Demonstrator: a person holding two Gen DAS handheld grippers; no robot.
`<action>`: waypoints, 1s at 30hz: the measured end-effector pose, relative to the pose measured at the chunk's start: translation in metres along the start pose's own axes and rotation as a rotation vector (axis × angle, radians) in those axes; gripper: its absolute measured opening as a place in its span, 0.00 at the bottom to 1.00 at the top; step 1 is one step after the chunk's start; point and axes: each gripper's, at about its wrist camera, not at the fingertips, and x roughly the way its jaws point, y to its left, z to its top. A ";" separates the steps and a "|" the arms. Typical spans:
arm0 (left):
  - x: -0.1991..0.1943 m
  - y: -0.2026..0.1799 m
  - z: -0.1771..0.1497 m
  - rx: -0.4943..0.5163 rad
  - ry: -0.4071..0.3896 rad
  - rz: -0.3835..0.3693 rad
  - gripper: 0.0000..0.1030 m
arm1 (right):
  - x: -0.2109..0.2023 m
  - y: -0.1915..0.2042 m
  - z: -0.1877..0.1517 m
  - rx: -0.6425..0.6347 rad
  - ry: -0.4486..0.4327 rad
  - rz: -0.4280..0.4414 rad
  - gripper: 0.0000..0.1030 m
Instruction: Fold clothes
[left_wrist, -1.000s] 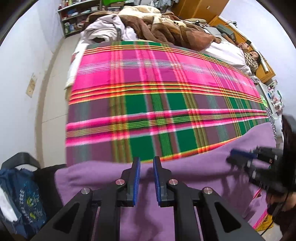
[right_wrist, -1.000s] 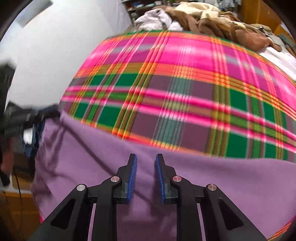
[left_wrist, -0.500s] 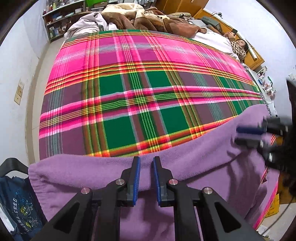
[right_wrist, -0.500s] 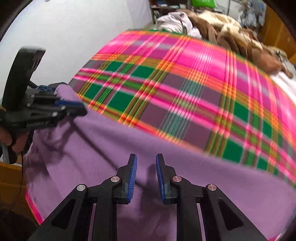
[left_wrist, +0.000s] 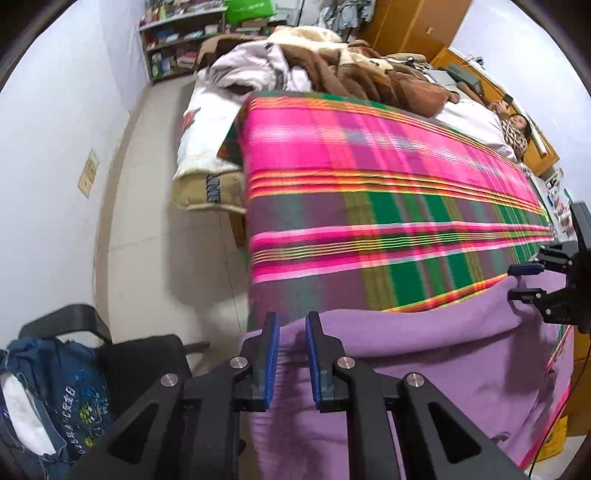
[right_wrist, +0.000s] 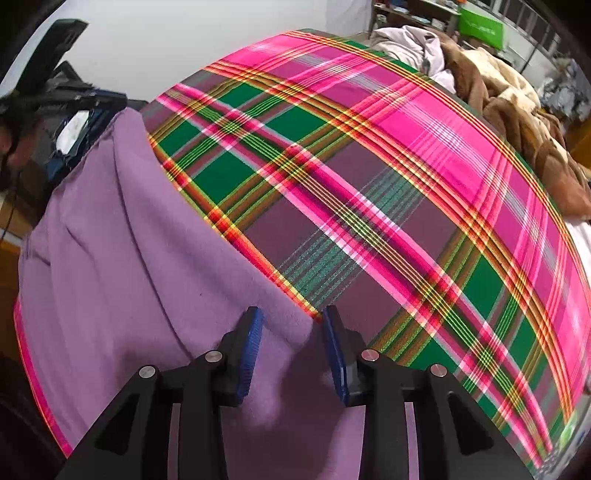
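Purple fleece is the material of the one garment we work on; it lies along the near edge of the bed, on top of a pink and green checked blanket. Its long axis runs from left to right along this edge, and its upper border forms a folded ridge across the checks. A thin pink trim shows at its lower hem.

We count two tongs. Our left tongs hang over the left end of the garment, and the cloth passes between the blue pads with a narrow gap; we cannot tell if they pinch it. Our right tongs have just been opening: the garment's corner is between the pads, but they stand apart from it, so it is released.

To the left of the bed there is bare floor and a white wall, with one black chair carrying a denim piece. Far on the bed we see one heap of brown and white bedding. A person lies at the far right corner.
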 end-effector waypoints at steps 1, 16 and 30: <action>0.004 0.005 0.002 -0.011 0.014 0.003 0.14 | 0.000 0.000 0.000 -0.005 0.005 0.000 0.35; 0.011 0.034 0.001 -0.022 0.072 -0.087 0.22 | 0.002 -0.001 0.002 0.005 0.046 0.004 0.19; 0.033 0.040 -0.007 -0.133 0.115 -0.275 0.24 | 0.003 0.000 0.006 0.018 0.057 -0.009 0.09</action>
